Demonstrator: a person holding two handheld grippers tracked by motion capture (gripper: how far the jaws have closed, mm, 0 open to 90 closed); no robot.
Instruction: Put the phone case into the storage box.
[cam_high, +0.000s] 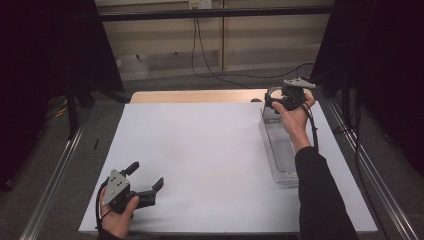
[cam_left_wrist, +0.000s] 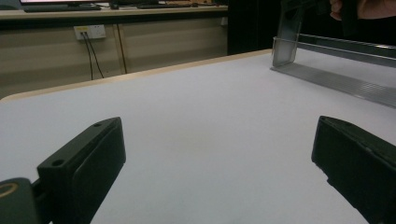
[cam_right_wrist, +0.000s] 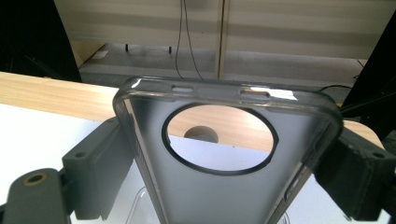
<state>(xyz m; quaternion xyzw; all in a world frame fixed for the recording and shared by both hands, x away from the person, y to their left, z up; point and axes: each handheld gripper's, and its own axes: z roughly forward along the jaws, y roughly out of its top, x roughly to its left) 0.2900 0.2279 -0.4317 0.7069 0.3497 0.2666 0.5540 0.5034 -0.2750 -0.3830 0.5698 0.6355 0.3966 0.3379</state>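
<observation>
Phone case (cam_right_wrist: 219, 186): pinched between the right tool (cam_high: 284, 98) jaws, upper right of frame, above the tray (cam_high: 281, 150)'s far end, long axis along the tool. Left tool (cam_high: 141, 184): spread, idle, lower left on worktop (cam_high: 200, 150).

A smoky grey see-through phone case (cam_right_wrist: 224, 186) with a black-ringed round hole sits between black jaws, over a white table sheet (cam_high: 200, 150) edged by pale wood-grain tabletop (cam_high: 195, 96), beside a clear ribbed tray (cam_high: 280, 150).
</observation>
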